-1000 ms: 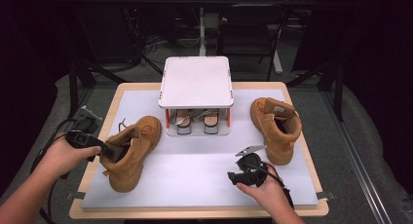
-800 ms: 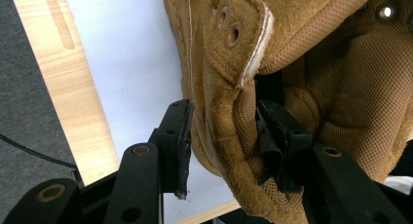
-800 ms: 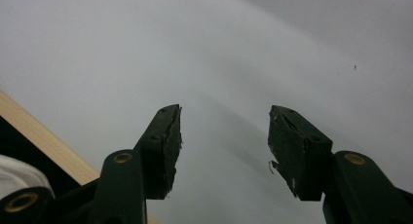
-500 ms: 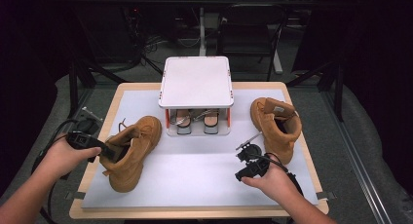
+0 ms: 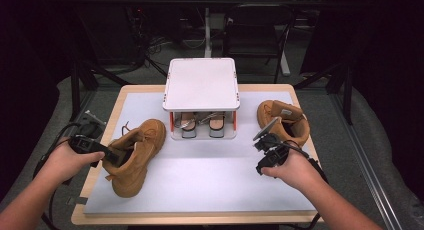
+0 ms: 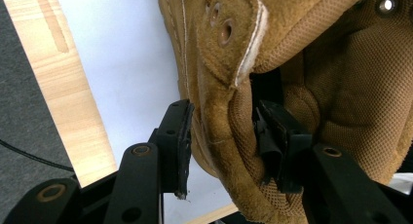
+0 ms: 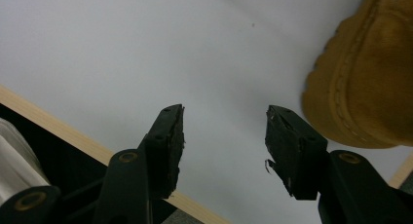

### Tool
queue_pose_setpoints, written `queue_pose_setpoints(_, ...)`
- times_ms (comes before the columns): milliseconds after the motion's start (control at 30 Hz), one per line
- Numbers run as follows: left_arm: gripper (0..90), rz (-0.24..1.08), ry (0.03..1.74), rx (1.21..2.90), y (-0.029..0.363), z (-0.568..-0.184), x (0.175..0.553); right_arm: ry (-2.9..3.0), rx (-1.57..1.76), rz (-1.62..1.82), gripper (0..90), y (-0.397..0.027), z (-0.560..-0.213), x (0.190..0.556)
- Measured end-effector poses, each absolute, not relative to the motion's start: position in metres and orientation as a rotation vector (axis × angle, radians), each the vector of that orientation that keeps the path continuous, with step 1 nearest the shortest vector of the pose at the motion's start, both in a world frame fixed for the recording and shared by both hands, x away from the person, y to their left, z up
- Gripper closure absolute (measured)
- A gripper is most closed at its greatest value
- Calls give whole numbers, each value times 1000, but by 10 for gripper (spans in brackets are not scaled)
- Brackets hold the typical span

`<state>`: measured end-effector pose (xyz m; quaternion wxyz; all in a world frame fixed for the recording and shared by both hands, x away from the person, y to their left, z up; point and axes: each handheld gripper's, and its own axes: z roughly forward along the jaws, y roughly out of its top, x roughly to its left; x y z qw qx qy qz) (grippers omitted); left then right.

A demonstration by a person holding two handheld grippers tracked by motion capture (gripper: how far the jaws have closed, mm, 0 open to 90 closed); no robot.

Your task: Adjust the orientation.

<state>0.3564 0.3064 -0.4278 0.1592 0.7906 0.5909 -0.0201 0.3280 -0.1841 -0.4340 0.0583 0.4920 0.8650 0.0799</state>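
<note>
A tan boot (image 5: 136, 157) lies on its side at the left of the white mat (image 5: 215, 177). My left gripper (image 5: 116, 157) is shut on its collar. In the left gripper view one pad (image 6: 182, 131) presses the boot's (image 6: 311, 63) outer wall and the other sits inside the opening. A second tan boot (image 5: 283, 120) stands upright at the right. My right gripper (image 5: 261, 141) hovers just in front of it. Its jaws have just been closing and nothing is between them. In the right gripper view (image 7: 224, 136) the boot's sole edge (image 7: 360, 87) is at the upper right.
A white two-level shoe stand (image 5: 201, 84) sits at the back middle of the mat, with a pair of sandals (image 5: 200, 122) under its top shelf. The wooden table edge (image 5: 95, 190) frames the mat. Cables trail from both grippers; dark chairs and floor lie beyond.
My right hand has lifted and moved right and away, toward the right boot. The left hand and its boot have stayed put.
</note>
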Motion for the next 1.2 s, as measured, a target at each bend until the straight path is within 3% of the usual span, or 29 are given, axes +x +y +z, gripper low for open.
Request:
queue_pose_setpoints(733, 574, -57, 1682, 2284, 301, -427, 357, 2487, 1620, 290, 531, -219, -378, 364)
queue_pose_setpoints(1200, 578, -60, 1681, 2291, 300, -428, 358, 2382, 1666, 276, 511, -235, -368, 388)
